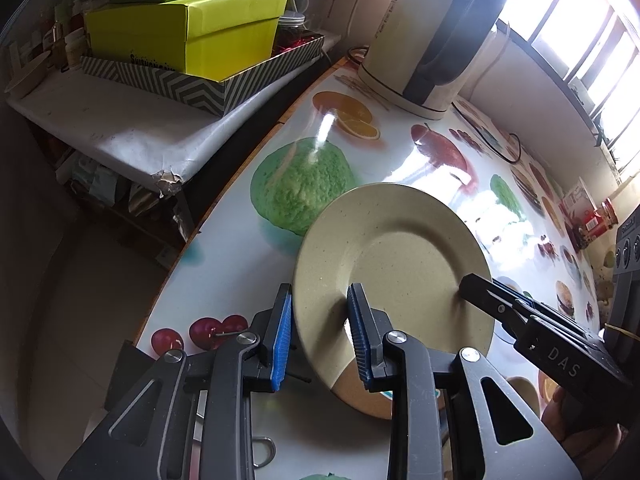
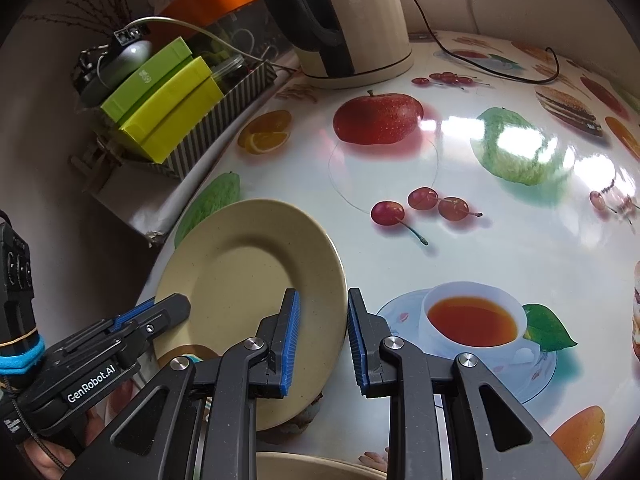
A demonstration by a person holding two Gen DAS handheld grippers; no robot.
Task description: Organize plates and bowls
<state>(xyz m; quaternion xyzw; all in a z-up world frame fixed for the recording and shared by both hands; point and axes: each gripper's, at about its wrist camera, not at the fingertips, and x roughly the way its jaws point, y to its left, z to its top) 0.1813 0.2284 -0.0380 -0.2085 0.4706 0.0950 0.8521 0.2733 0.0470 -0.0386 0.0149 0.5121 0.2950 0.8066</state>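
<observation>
A beige speckled plate (image 1: 400, 248) (image 2: 240, 264) is near the left edge of a table covered in a fruit-print cloth (image 2: 460, 248). It looks tilted, though I cannot tell if it is off the cloth. My left gripper (image 1: 320, 294) straddles its left rim, blue pads (image 1: 282, 340) pressing on either side. My right gripper (image 2: 324, 294) holds the opposite rim the same way. In the left wrist view the right gripper (image 1: 470, 286) reaches in from the right. In the right wrist view the left gripper (image 2: 180, 306) reaches in from the left.
A cream kettle (image 1: 432, 32) (image 2: 352, 20) with a black cable (image 2: 500, 68) stands at the back of the table. Green boxes (image 1: 184, 36) sit in a striped tray on a lower shelf to the left. Another beige dish rim (image 2: 312, 466) shows at the bottom edge.
</observation>
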